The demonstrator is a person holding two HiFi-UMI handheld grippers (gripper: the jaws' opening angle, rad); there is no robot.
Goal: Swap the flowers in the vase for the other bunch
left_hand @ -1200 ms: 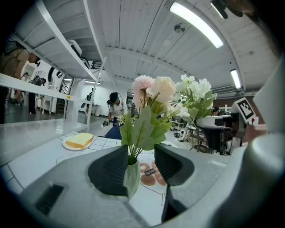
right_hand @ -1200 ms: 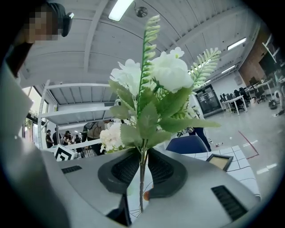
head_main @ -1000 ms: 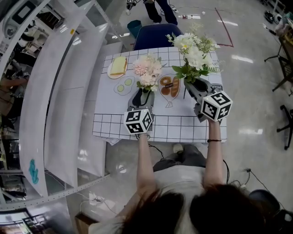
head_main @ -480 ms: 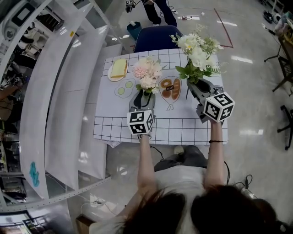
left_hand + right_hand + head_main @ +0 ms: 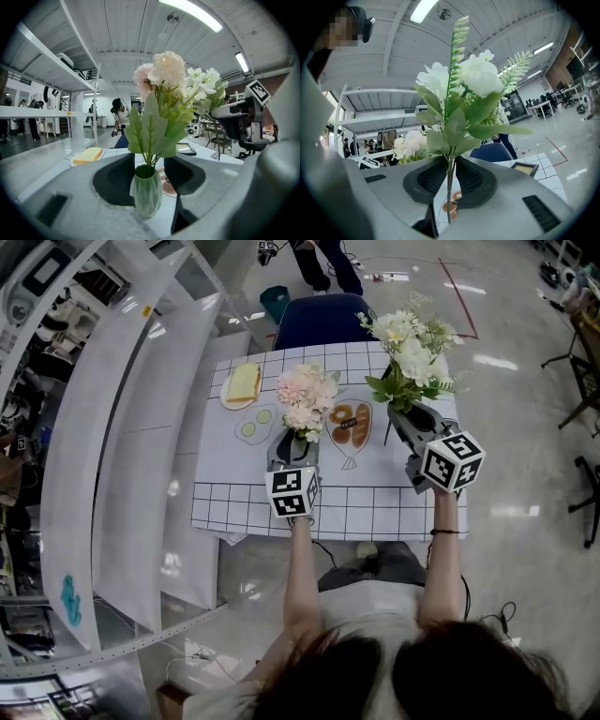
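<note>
Left tongs (image 5: pixel 292 450) clench the pale green faceted vase (image 5: pixel 146 197) of pink flowers (image 5: pixel 305 395). Right of the vase, right tongs (image 5: pixel 411 418) grip the white artificial flower bunch (image 5: pixel 410 348) near the bench (image 5: pixel 375 498) edge.

Table (image 5: pixel 375 498) mid-frame in head view, chair (image 5: pixel 314 320) behind it at top. Vase (image 5: pixel 146 197) – flowers (image 5: pixel 305 397) in it – between left gripper (image 5: pixel 292 442) jaws, centre-left. Other bunch (image 5: pixel 411 348) – stem between right gripper (image 5: pixel 412 418) jaws – over table's right part. Toast (image 5: pixel 242 383) at table's upper left; pastry plate (image 5: pixel 352 423) between bunches.

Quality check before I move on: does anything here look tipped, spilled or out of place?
Nothing stands out. The pink flowers stand upright in the vase, held by the left tool; the right tool holds the white bunch by its stem. Nothing is spilled on the table.
</note>
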